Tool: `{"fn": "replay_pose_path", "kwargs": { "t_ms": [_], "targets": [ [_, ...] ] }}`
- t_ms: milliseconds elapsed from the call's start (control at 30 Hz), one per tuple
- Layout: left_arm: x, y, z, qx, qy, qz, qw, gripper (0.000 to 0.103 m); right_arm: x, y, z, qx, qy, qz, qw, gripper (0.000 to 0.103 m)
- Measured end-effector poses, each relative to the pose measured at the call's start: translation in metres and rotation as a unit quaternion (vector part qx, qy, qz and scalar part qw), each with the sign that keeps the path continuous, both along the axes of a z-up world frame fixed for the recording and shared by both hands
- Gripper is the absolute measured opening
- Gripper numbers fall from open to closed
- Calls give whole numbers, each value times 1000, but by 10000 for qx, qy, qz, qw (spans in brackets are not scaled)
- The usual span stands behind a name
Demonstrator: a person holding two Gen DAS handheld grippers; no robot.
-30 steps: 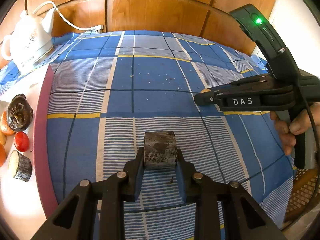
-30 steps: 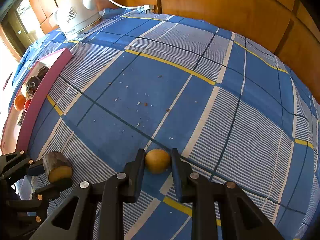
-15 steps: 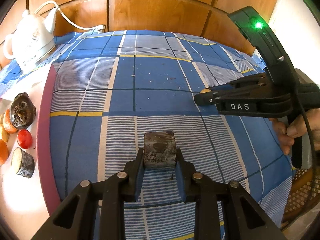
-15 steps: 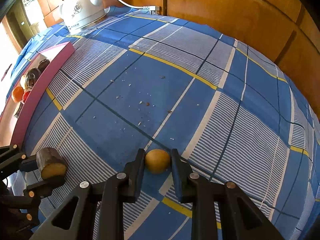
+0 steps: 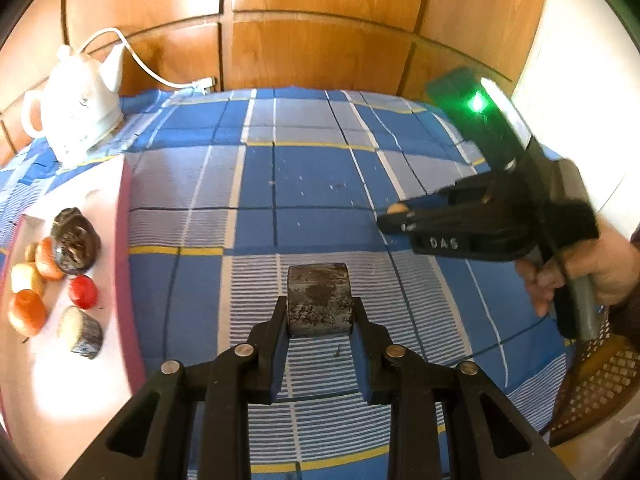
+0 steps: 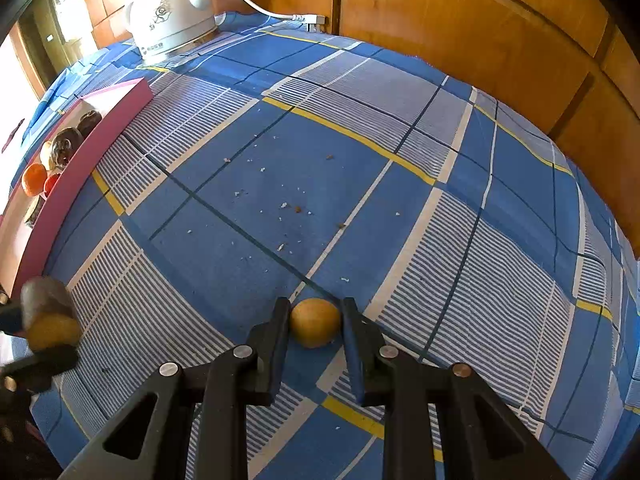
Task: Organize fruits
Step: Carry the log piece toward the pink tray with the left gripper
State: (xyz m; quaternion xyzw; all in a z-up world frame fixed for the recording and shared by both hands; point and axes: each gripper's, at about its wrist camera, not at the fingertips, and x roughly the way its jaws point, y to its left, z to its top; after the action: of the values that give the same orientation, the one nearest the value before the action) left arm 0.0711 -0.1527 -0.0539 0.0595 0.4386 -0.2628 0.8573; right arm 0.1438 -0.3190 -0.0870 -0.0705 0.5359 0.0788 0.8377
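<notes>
My left gripper is shut on a dark, rough-skinned cylindrical fruit chunk, held above the blue checked cloth. In the right wrist view the same chunk shows a yellow cut face at the far left edge. My right gripper is shut on a small round yellow fruit low over the cloth. In the left wrist view, the right gripper reaches in from the right with a hand on its handle. A pink-rimmed white tray at the left holds several fruits.
In the tray lie a dark wrinkled fruit, a red one, an orange one and a cut chunk. A white kettle with its cord stands at the back left. Wooden panels back the table. Crumbs dot the cloth.
The left gripper has risen with the chunk, and more of the tray has come into its view. The right gripper keeps its place, still holding the yellow fruit.
</notes>
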Motion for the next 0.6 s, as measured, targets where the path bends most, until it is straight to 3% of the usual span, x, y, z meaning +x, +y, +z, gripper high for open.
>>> {"fn": "replay_pose_path", "kwargs": {
  "t_ms": [600],
  "targets": [
    [1,40,30,-293,-121,423,9986,28,-2,2,1,-86,-64,74,9999,25]
  ]
}}
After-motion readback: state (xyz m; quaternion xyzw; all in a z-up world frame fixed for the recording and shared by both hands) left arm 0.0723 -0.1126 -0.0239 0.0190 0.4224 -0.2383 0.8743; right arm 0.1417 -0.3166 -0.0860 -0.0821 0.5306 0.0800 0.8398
